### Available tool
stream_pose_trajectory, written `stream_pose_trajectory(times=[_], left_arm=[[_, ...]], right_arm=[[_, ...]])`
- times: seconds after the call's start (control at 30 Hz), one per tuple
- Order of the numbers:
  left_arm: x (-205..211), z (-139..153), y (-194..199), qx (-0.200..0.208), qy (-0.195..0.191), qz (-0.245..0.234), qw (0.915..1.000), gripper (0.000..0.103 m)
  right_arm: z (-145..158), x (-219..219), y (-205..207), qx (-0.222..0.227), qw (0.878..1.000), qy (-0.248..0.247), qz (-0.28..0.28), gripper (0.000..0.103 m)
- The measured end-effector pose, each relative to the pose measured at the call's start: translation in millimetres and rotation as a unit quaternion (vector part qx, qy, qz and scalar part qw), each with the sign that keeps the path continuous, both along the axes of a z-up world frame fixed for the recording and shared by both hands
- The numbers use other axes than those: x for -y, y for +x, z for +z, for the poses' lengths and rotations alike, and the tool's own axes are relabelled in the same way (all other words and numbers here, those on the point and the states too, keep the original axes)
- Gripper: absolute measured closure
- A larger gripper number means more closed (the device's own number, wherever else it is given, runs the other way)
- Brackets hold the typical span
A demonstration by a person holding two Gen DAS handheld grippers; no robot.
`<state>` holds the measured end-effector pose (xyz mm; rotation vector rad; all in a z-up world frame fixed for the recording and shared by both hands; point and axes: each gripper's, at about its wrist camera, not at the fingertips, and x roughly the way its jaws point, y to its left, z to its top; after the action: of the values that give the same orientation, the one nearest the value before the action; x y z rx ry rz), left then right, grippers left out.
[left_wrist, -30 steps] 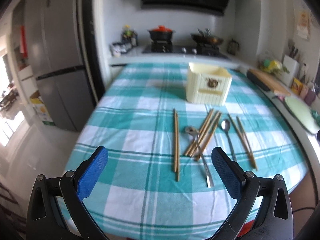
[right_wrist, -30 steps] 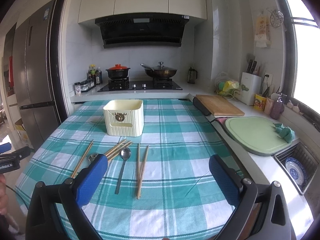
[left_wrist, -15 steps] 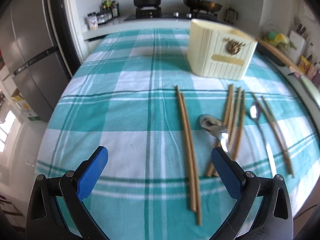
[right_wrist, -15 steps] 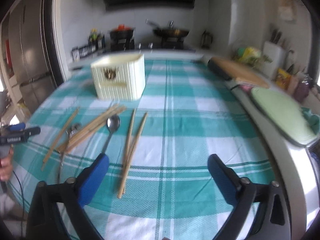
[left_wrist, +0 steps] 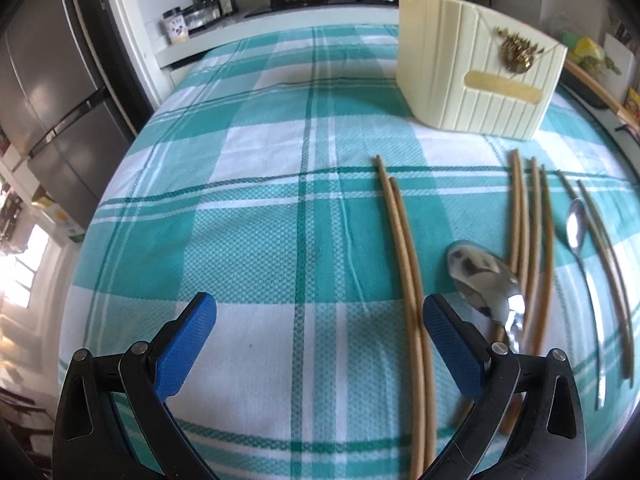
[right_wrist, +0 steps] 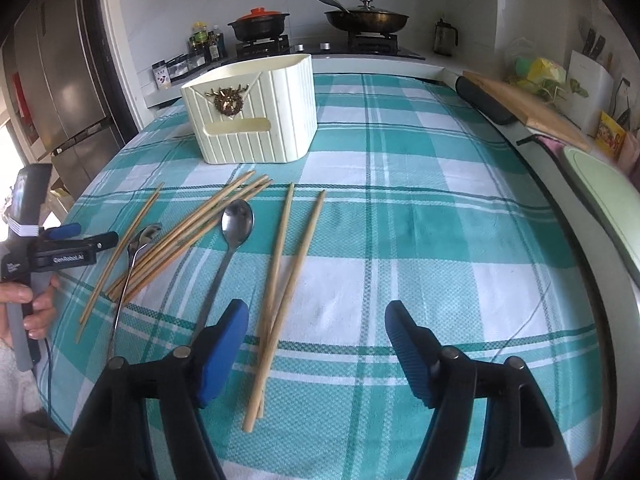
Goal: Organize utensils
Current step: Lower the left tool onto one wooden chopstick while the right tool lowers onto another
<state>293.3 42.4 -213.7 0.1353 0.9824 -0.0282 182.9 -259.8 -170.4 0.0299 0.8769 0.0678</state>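
Note:
Wooden chopsticks and two metal spoons lie on a teal checked tablecloth in front of a cream utensil box (left_wrist: pixel 476 80) (right_wrist: pixel 256 116). My left gripper (left_wrist: pixel 318 304) is open low over the cloth, and one chopstick pair (left_wrist: pixel 404 260) runs just inside its right pad. A large spoon (left_wrist: pixel 480 280) and three more chopsticks (left_wrist: pixel 528 240) lie right of it. My right gripper (right_wrist: pixel 316 312) has its jaws closing. Another chopstick pair (right_wrist: pixel 288 260) lies between the pads near the left one, untouched. A spoon (right_wrist: pixel 238 220) lies left of that pair.
A hand (right_wrist: pixel 36 312) holds the left gripper (right_wrist: pixel 80 236) at the table's left edge. Behind the table are a stove with pots (right_wrist: pixel 260 24) and a fridge (left_wrist: pixel 48 92). A wooden board (right_wrist: pixel 528 104) and a green board (right_wrist: pixel 604 200) line the right counter.
Both grippers have come down and forward, so the utensils look much closer. The right gripper's pads now stand nearer together. The utensils have not moved.

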Motion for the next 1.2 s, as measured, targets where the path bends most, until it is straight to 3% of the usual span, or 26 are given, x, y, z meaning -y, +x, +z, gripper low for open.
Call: stream_pose_trajectory(times=[0.3, 0.63, 0.83, 0.9, 1.0, 1.03, 1.07, 1.13, 1.2], left_arm=[[-6.0, -3.1, 11.8, -0.005, -0.019, 0.008, 0.9998, 0.000], [-9.9, -9.9, 20.6, -0.021, -0.003, -0.009, 0.9997, 0.000], [-14.5, -12.5, 35.0, -0.067, -0.020, -0.030, 0.9971, 0.000], [-15.6, -13.4, 40.5, -0.088, -0.026, -0.036, 0.9951, 0.000], [-12.7, -11.6, 46.1, -0.114, -0.006, -0.047, 0.9923, 0.001], [-10.8, -9.5, 47.8, -0.115, 0.000, -0.053, 0.9920, 0.007], [-10.1, -7.3, 49.1, -0.114, -0.004, -0.058, 0.9918, 0.020], [-8.1, -4.6, 54.6, -0.122, -0.028, -0.067, 0.9898, 0.032], [-2.8, -2.8, 61.9, -0.121, -0.026, -0.068, 0.9900, 0.043]], right_arm=[[-5.3, 0.8, 6.1, -0.011, 1.000, 0.000, -0.001, 0.031], [-7.7, -3.1, 31.1, -0.030, 0.999, -0.018, 0.014, 0.031], [-22.7, -12.8, 74.9, -0.076, 0.996, -0.015, 0.044, 0.054], [-31.9, -13.5, 94.4, -0.096, 0.994, -0.017, 0.044, 0.067], [-41.2, -15.0, 113.4, -0.112, 0.992, -0.034, 0.052, 0.077], [-41.6, -15.9, 115.7, -0.121, 0.990, -0.044, 0.056, 0.079], [-40.8, -16.4, 117.7, -0.127, 0.989, -0.047, 0.061, 0.079], [-40.3, -17.4, 121.5, -0.145, 0.985, -0.052, 0.072, 0.079], [-40.0, -18.8, 128.9, -0.158, 0.983, -0.057, 0.077, 0.079]])
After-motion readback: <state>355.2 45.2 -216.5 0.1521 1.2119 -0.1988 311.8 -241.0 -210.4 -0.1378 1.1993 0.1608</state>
